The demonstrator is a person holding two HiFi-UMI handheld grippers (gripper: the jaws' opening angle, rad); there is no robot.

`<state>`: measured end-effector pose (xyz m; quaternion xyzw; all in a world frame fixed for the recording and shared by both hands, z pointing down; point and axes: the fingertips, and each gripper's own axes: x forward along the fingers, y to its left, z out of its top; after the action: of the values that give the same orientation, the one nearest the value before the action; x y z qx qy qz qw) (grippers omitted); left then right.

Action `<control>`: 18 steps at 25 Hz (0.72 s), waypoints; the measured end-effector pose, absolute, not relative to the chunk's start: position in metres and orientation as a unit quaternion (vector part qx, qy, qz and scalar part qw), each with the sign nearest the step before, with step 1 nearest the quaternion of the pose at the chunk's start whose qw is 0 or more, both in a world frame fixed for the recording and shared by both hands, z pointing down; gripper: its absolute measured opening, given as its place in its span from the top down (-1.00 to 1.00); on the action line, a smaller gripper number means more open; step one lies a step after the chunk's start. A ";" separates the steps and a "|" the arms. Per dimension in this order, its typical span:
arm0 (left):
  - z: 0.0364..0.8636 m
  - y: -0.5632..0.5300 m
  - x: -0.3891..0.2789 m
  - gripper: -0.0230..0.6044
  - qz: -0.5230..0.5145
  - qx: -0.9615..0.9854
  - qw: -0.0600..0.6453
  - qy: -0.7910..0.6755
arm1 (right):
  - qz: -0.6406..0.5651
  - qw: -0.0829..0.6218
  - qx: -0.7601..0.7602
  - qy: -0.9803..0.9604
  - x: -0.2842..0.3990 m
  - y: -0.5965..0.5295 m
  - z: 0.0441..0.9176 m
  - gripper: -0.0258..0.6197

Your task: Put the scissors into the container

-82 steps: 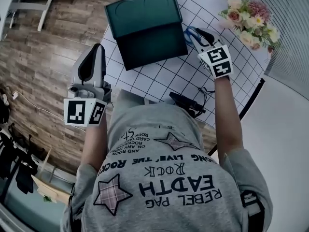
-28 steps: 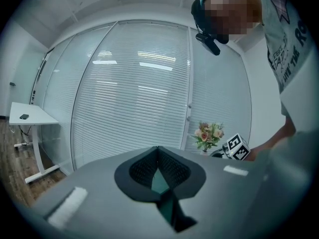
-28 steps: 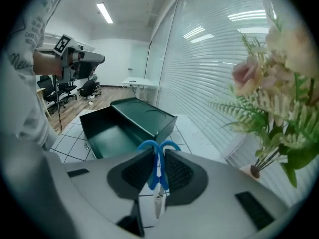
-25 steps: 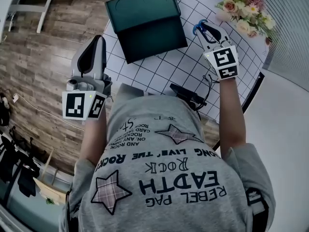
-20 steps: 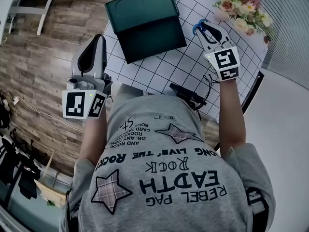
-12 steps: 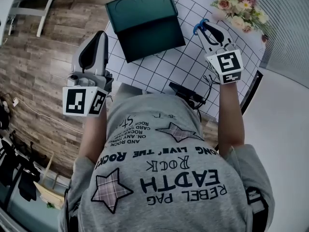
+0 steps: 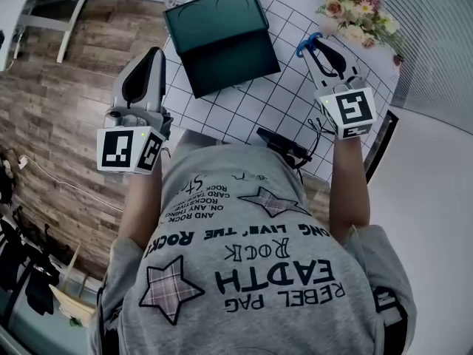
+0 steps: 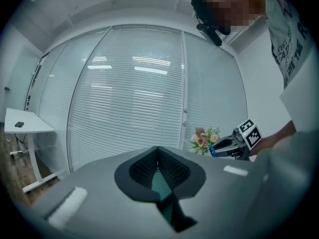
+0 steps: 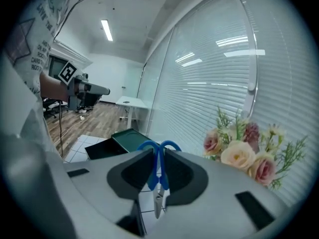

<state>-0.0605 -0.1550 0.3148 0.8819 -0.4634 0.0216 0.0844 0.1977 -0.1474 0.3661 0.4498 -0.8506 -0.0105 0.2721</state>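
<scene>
Left gripper (image 7: 150,59), clenched and empty, hangs left of the table (image 7: 255,109), clear of the work. Dark green container (image 7: 220,39) sits far-centre. Right gripper (image 7: 319,49) grasps blue scissors (image 9: 158,173) right of the container, evidently for transfer.

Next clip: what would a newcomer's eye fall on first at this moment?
The blue-handled scissors stand out first. They are clamped between the jaws of the right gripper, handles pointing forward, above the right side of the white gridded table. Next comes the dark green rectangular container, lid open, on the table to that gripper's left. Then the bouquet of pink and cream flowers at the table's far right.
</scene>
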 end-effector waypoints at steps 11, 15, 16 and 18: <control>0.304 -0.155 -0.073 0.89 0.019 0.882 0.073 -0.466 | -0.054 0.246 0.457 -0.853 0.179 -0.136 0.316 0.67; 0.303 -0.156 -0.077 0.89 0.021 0.884 0.071 -0.461 | -0.065 0.236 0.467 -0.850 0.179 -0.135 0.301 0.66; 0.302 -0.156 -0.078 0.89 0.020 0.885 0.070 -0.460 | -0.067 0.235 0.469 -0.849 0.179 -0.134 0.298 0.66; 0.301 -0.156 -0.078 0.89 0.019 0.886 0.070 -0.457 | -0.070 0.229 0.474 -0.847 0.179 -0.133 0.293 0.66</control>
<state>-0.0779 -0.1564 0.3010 0.8863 -0.4574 0.0190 0.0698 0.1785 -0.1335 0.2926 0.4739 -0.8474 -0.0699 0.2290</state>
